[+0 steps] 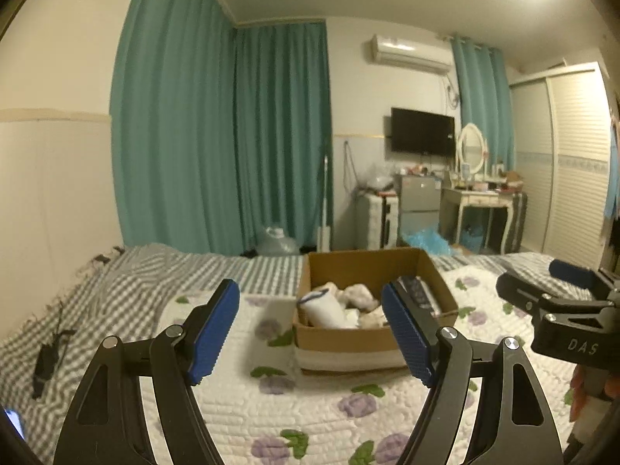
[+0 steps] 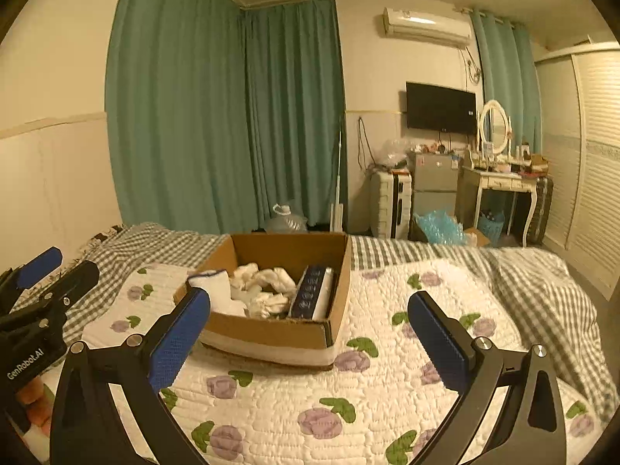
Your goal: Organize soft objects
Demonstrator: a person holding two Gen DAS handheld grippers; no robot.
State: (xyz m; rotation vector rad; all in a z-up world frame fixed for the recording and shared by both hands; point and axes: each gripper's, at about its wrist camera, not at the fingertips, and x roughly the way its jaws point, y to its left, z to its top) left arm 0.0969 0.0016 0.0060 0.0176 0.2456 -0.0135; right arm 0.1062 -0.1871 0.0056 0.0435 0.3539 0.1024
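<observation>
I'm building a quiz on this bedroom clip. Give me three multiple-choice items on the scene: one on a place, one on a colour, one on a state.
1. Where does the cardboard box stand?
A. on the floor
B. on the floral quilt on the bed
C. on the dressing table

2. What colour are the curtains?
A. teal green
B. red
C. white

3. How do the jaws of the left gripper and the right gripper stand?
A. both shut on cloth
B. left shut, right open
C. both open and empty

Answers:
1 B: the quilt's purple flowers show all around the box's base.
2 A: teal folds hang along the left and far walls.
3 C: in each wrist view the blue pads stand wide apart with nothing between them.
</observation>
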